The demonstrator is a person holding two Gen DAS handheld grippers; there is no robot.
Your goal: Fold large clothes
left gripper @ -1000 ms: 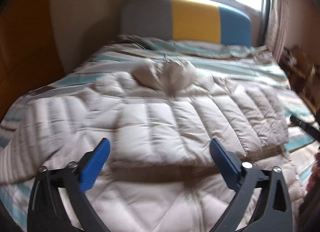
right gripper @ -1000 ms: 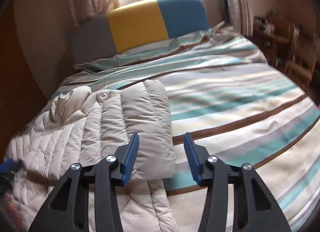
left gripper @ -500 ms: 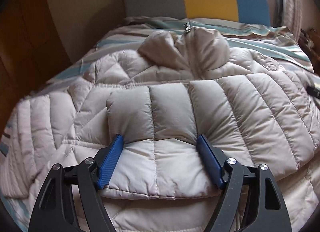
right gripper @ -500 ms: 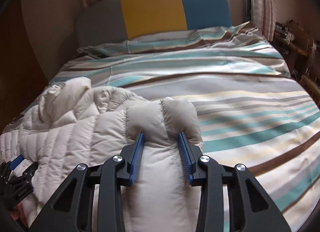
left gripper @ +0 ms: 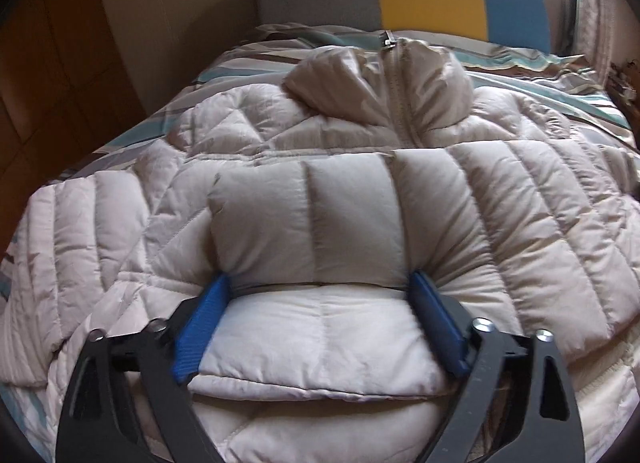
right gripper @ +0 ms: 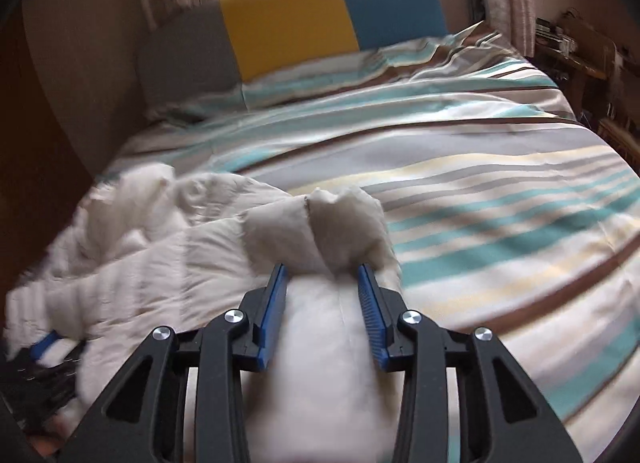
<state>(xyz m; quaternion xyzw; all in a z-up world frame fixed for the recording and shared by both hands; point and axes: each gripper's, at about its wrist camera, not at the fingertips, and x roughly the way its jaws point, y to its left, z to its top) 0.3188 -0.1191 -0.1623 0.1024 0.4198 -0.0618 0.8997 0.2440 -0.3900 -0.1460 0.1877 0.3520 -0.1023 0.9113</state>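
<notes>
A bed (right gripper: 500,199) under a duvet striped in teal, brown, grey and cream carries everything, its headboard (right gripper: 296,19) of grey, yellow and blue panels far beyond the tongs. A beige quilted down jacket (left gripper: 500,223) lies on the duvet, reaching between both tongs, collar towards the headboard, apparently zipped.

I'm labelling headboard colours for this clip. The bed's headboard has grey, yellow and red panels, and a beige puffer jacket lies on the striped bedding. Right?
Not quite: the third panel is blue, not red. The right wrist view shows the headboard as grey, yellow and blue. The rest stands: a beige puffer jacket lies on the striped bedding.
</notes>
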